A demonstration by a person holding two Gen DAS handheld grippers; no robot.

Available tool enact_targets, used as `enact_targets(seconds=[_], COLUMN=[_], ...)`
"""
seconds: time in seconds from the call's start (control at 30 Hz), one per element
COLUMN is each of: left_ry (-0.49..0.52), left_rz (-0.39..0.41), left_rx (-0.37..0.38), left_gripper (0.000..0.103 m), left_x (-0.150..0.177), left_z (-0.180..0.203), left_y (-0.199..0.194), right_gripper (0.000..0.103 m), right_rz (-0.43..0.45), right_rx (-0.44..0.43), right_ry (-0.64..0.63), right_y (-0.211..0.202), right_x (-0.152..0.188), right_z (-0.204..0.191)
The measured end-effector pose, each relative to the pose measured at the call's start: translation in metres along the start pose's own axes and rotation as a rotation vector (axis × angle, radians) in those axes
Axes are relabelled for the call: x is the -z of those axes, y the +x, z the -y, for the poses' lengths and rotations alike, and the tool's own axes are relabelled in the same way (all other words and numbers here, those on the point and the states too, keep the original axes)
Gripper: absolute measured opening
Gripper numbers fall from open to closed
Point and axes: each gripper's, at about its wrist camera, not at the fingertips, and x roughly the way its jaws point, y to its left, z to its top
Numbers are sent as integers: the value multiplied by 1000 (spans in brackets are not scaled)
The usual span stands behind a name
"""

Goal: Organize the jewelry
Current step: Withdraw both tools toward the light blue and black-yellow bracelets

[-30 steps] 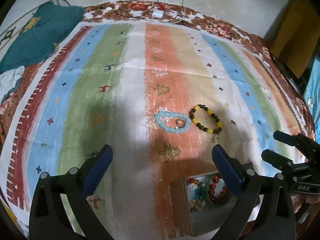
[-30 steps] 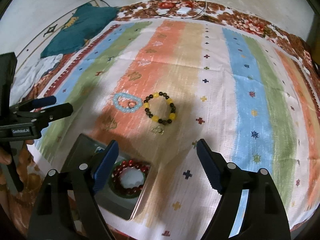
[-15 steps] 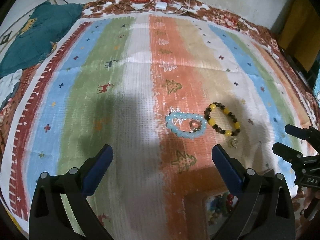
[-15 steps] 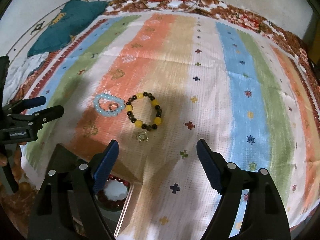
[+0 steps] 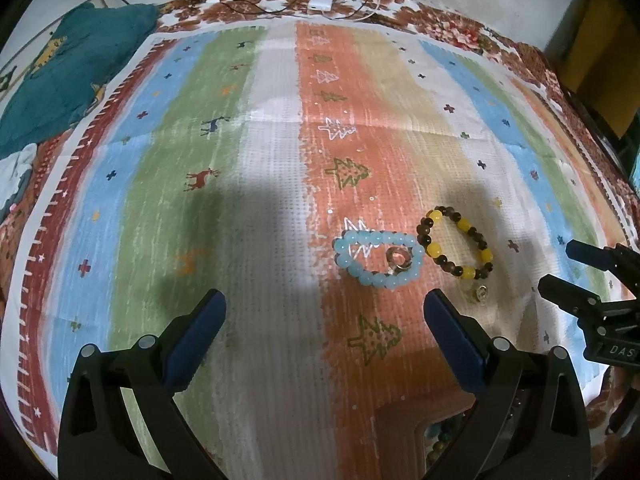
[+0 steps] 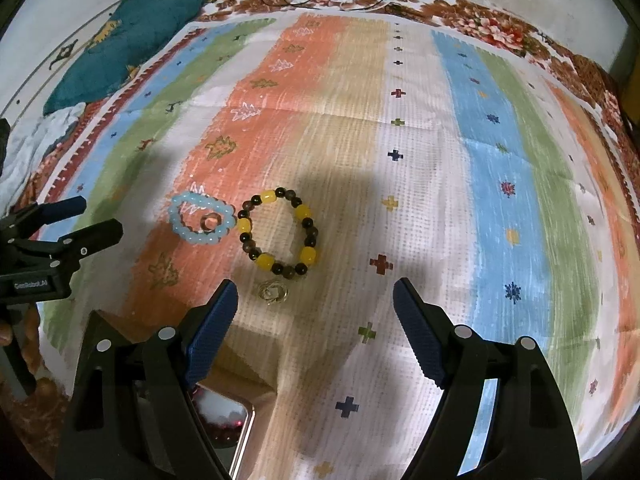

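A light blue bead bracelet (image 5: 378,258) lies on the striped cloth with a small ring (image 5: 399,259) inside its loop; both show in the right wrist view (image 6: 200,219). Beside it lies a yellow and brown bead bracelet (image 5: 456,244) (image 6: 280,236), and a small gold ring (image 5: 481,293) (image 6: 273,292) lies just in front of that. My left gripper (image 5: 324,334) is open and empty, just short of the blue bracelet. My right gripper (image 6: 314,320) is open and empty, near the gold ring. The metal jewelry tray (image 6: 224,428) with red beads sits under my right gripper's left finger.
The striped cloth (image 5: 280,160) covers a floral bedspread. A teal cloth (image 5: 60,80) lies at the far left. A white charger with cables (image 5: 320,2) lies at the far edge. The tray's corner (image 5: 436,436) shows at the bottom of the left wrist view.
Both grippers have moved forward over the cloth toward the bracelets. The tray has slid down toward the bottom edge of both views. Both grippers stay open.
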Motion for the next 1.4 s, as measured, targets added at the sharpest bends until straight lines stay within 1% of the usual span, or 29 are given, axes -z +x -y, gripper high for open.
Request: enact_targets(seconds=[0.3, 0.67, 0.93, 1.4], left_ry=[10, -3, 5, 17], left_rz=[-29, -49, -55, -69], left_rx=[-25, -19, -14, -37], left_gripper=[97, 97, 97, 97], left_x=[-5, -11, -15, -23], left_z=[-4, -12, -8, -9], left_y=[18, 33, 39, 58], right_gripper=[80, 80, 80, 80], right_rz=[-19, -30, -50, -74], right_rx=[12, 26, 42, 67], right_ry=[0, 3, 10, 25], right_y=[13, 26, 38, 59], right_x=[-7, -16, -20, -28], right_z=[2, 4, 7, 11])
